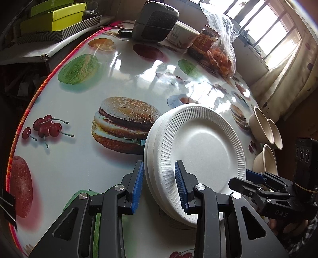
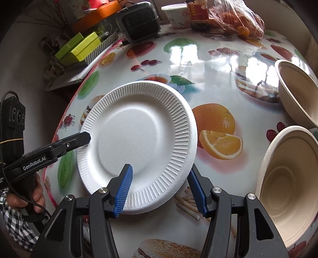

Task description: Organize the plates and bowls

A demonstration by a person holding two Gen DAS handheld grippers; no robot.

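A stack of white foam plates (image 1: 200,150) with ribbed rims lies on the food-print tablecloth; it also shows in the right wrist view (image 2: 137,137). My left gripper (image 1: 159,184) is open, its fingers either side of the stack's near-left rim. My right gripper (image 2: 161,190) is open, its fingers either side of the stack's near rim; it shows in the left wrist view (image 1: 256,176) at the stack's right. Three beige bowls (image 1: 266,127) stand right of the plates; two show in the right wrist view (image 2: 288,184).
At the table's far side stand a black speaker-like box (image 1: 155,19), a white cup (image 1: 178,33), a jar (image 1: 204,41) and a plastic bag of oranges (image 1: 222,57). Green boxes (image 1: 53,17) lie beyond the left table edge (image 1: 25,113). A window (image 1: 264,25) is at right.
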